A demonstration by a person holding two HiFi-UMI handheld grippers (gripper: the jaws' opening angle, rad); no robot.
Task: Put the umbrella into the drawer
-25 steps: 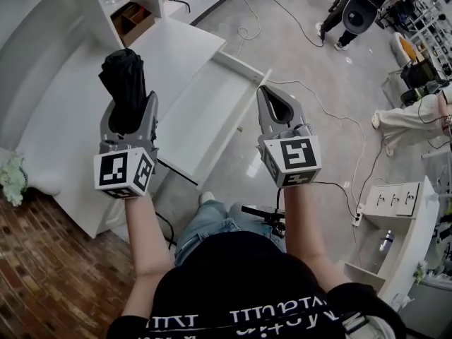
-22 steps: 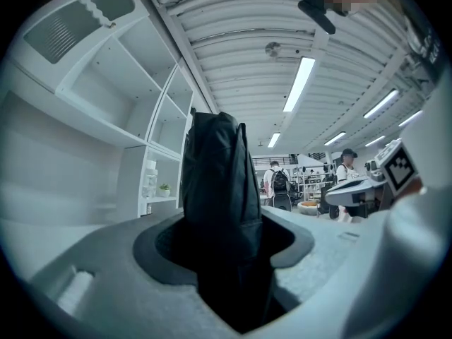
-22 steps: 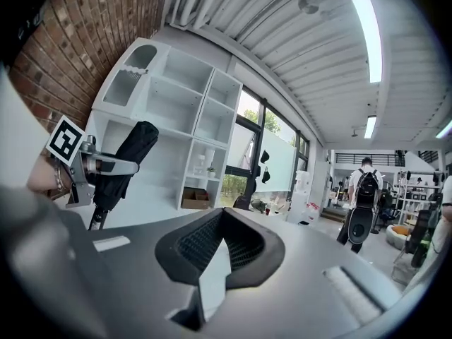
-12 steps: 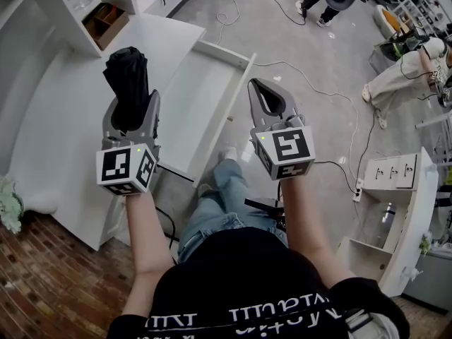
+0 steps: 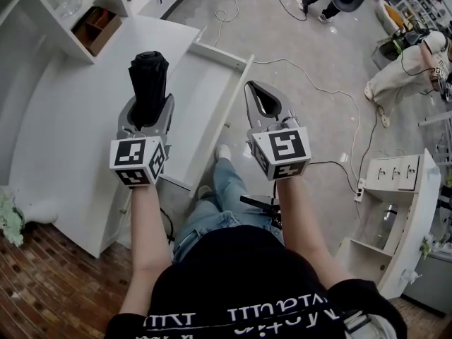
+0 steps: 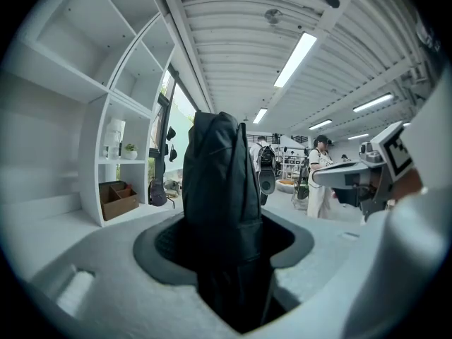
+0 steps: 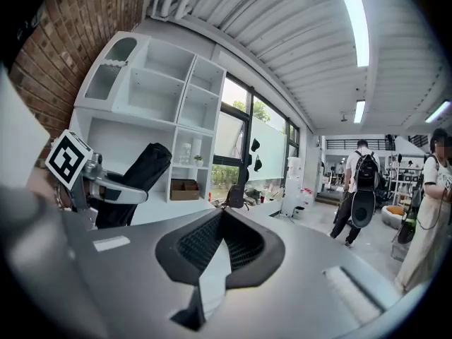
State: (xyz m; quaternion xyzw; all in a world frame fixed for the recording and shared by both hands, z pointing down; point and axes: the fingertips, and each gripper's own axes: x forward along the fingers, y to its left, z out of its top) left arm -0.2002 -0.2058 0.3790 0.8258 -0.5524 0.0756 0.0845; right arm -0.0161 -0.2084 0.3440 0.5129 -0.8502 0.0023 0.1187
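Observation:
A black folded umbrella (image 5: 148, 80) stands up between the jaws of my left gripper (image 5: 148, 108), which is shut on its lower part. It hangs over the white counter's edge, just left of the open white drawer (image 5: 201, 115). In the left gripper view the umbrella (image 6: 222, 189) fills the gap of the left gripper (image 6: 222, 232). My right gripper (image 5: 253, 87) is shut with nothing in it, to the right of the drawer's front over the floor. The right gripper view shows its tips (image 7: 222, 210) meeting and the umbrella (image 7: 138, 171) at the left.
A white counter (image 5: 85, 119) runs along the left, with shelves and a brown box (image 5: 99, 27) behind it. Cables (image 5: 332, 97) lie on the grey floor. A small white drawer cabinet (image 5: 395, 182) stands at the right. People stand far off at the top right.
My left gripper has carried the umbrella rightwards and lower, nearer the open drawer. The right gripper has sunk a little and stays shut.

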